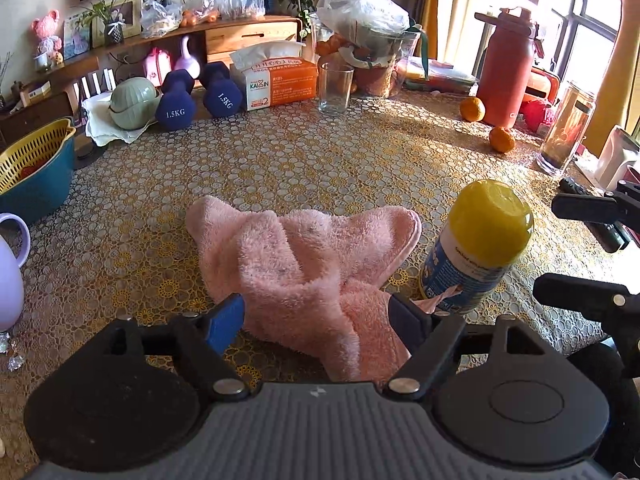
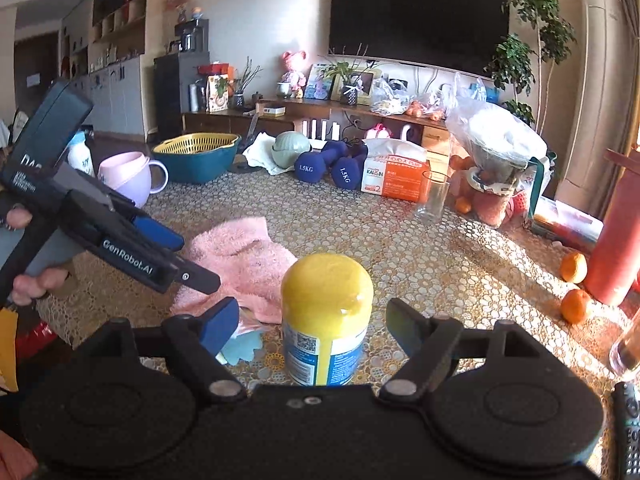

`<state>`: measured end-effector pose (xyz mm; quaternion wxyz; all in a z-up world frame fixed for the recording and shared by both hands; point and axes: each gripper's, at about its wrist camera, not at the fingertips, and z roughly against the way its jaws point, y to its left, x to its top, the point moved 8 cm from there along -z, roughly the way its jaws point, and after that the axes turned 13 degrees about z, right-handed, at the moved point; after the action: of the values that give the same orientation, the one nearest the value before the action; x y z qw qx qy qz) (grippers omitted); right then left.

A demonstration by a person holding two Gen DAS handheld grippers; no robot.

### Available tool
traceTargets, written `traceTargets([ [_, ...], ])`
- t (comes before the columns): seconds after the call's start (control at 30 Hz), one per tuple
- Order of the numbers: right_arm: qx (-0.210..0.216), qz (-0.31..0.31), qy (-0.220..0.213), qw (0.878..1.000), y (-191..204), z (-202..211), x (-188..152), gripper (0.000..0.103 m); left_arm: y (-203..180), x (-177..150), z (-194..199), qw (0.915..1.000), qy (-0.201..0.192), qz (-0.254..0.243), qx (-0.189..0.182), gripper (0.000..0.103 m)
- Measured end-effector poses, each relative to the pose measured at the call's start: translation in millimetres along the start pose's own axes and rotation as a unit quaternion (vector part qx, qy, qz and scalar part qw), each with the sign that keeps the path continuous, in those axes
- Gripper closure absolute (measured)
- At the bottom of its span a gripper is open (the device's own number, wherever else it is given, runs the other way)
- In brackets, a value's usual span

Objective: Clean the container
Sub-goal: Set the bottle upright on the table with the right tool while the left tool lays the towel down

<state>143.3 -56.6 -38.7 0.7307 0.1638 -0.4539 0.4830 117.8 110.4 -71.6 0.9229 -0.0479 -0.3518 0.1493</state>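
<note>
A container [image 1: 476,248] with a yellow lid and a blue-and-white label stands upright on the patterned tablecloth [image 1: 280,168]. A crumpled pink towel [image 1: 304,256] lies just left of it. My left gripper [image 1: 316,312] is open, its blue-padded fingers on either side of the towel's near end. In the right wrist view the container [image 2: 326,312] stands between the fingers of my open right gripper [image 2: 312,320], with gaps on both sides. There the towel [image 2: 240,256] lies behind and to the left, under the hand-held left gripper [image 2: 192,260]. The right gripper [image 1: 560,248] shows at the left wrist view's right edge.
An empty glass [image 1: 335,88], a tissue box [image 1: 280,80] and two blue dumbbells [image 1: 176,100] stand at the back. Oranges [image 1: 501,139], a red bottle [image 1: 506,68] and a tall jar [image 1: 564,128] are at the right. A teal basin [image 1: 36,192] and lilac mug [image 1: 8,272] sit left.
</note>
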Motion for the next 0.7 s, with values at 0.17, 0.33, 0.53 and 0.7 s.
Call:
traceTargets([
  [0.17, -0.006, -0.029, -0.015, 0.999, 2.2, 8.1, 1.4, 0.022, -8.7, -7.8, 13.3, 0.9999, -0.011, 0.006, -0.009, 0.019],
  [0.33, -0.007, -0.056, -0.03, 0.998, 1.3, 17.9, 3.8, 0.021, -14.4, -9.2, 28.9, 0.9992, -0.036, 0.01, -0.012, 0.002],
  [0.53, -0.008, -0.101, -0.05, 0.994, 1.4, 30.8, 3.3, 0.019, -21.0, -12.1, 48.7, 0.9969, -0.075, 0.011, -0.022, 0.001],
  [0.7, -0.013, -0.113, -0.057, 0.992, 4.7, 36.4, 2.3, 0.019, -27.2, -16.5, 56.7, 0.9954, -0.091, 0.004, -0.029, 0.001],
])
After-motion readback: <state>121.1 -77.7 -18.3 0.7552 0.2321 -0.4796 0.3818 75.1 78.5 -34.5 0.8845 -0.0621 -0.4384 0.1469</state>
